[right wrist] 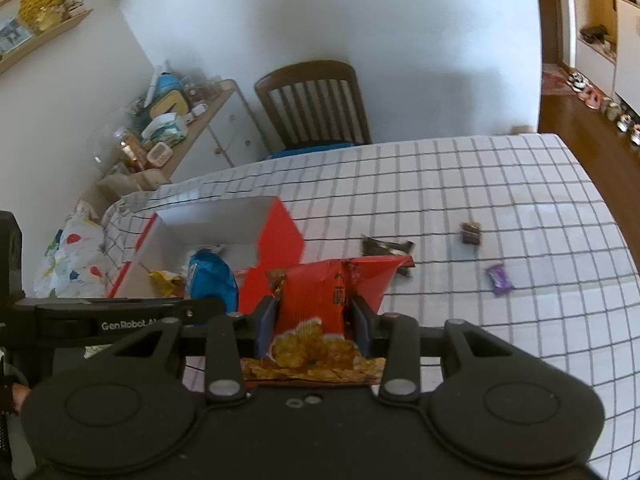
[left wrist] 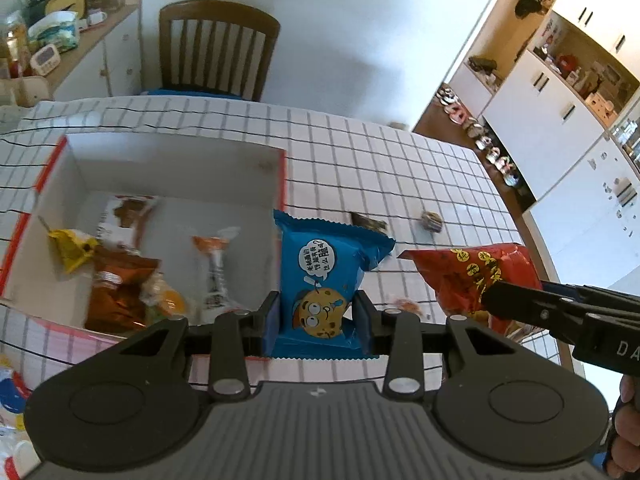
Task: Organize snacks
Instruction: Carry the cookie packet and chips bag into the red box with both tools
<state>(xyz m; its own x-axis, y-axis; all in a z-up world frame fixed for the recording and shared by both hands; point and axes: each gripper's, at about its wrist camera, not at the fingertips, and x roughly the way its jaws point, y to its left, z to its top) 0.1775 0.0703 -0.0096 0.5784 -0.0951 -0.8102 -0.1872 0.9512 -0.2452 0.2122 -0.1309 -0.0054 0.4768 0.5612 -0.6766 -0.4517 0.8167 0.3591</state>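
Your left gripper (left wrist: 316, 312) is clamped on the blue cookie packet with a cartoon cookie face (left wrist: 320, 276), held just right of the white cardboard box with red outer walls (left wrist: 180, 172). Your right gripper (right wrist: 312, 320) pinches the red crinkled chip bag (right wrist: 320, 300), also right of that box. Inside the box lie a yellow wrapper (left wrist: 72, 248), a brown foil pack (left wrist: 116, 296) and an orange-and-white wrapped sweet (left wrist: 214, 268). Beyond, right of the box on the white grid-checked tablecloth (right wrist: 480, 184), sit a dark flat packet (right wrist: 384, 248), a small brown wrapped piece (right wrist: 471, 233) and a purple wrapped candy (right wrist: 499, 279).
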